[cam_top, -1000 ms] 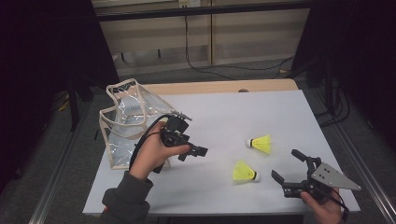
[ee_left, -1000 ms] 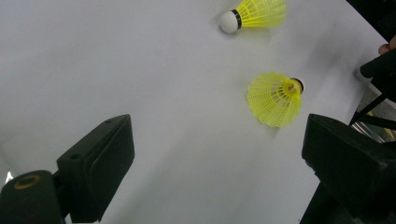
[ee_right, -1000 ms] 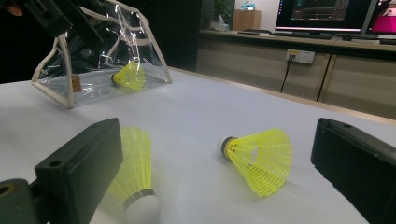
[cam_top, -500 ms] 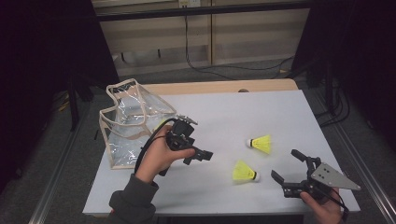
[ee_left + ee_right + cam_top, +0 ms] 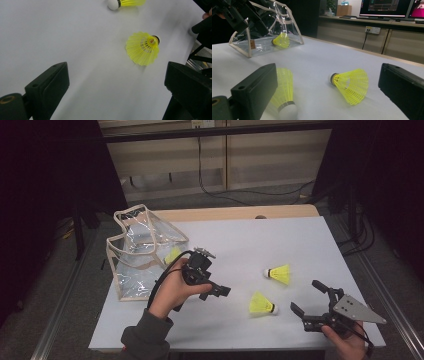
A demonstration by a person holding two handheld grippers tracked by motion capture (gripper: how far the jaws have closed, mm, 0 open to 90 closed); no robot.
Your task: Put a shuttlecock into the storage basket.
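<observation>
Near shuttlecock (image 5: pixel 262 303): yellow skirt, white cork, lying on its side on the white table (image 5: pixel 300 245), right of centre, toward the near edge. In the left gripper view (image 5: pixel 142 48) it sits ahead between the jaws, skirt opening toward the camera. Far shuttlecock (image 5: pixel 278 273) lies just beyond it and slightly right, cork pointing left; the two are near but apart.

Left gripper (image 5: pixel 220 291): held above the table left of the near shuttlecock, jaws spread wide, nothing between them (aimed toward the shuttlecock, not touching). Right gripper (image 5: pixel 309 307): at the near right corner, jaws also parted and empty, just right of the near shuttlecock.

Clear bag (image 5: pixel 140 251) with pale trim sits at the table's left edge; a third shuttlecock (image 5: pixel 172 255) lies inside it.
</observation>
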